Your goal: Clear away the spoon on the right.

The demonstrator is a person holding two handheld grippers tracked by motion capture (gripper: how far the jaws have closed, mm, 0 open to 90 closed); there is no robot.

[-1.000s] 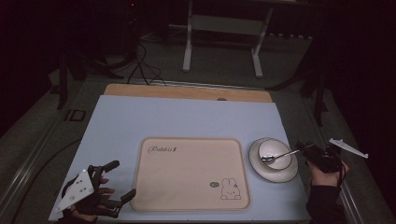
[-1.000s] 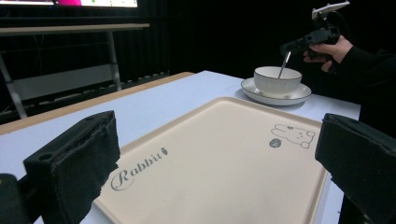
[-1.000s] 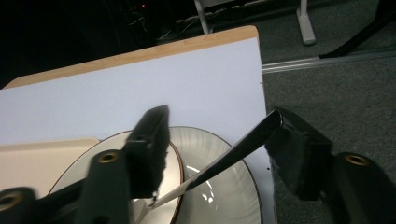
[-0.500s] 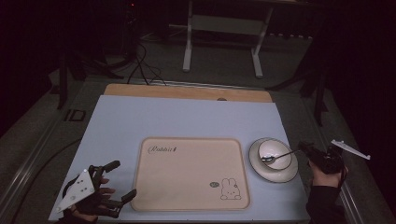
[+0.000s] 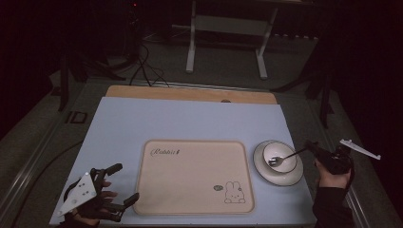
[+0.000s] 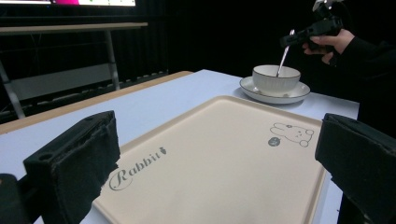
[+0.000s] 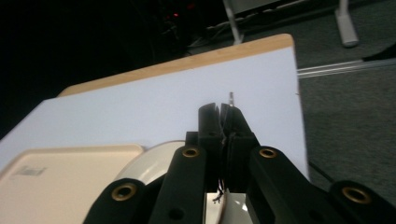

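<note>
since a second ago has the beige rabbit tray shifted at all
No. The rabbit tray lies in the same spot in the high view, its right edge just as close to the saucer beside it.

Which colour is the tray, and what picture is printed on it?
The tray is beige with a small rabbit drawing; the left gripper view shows it best.
</note>
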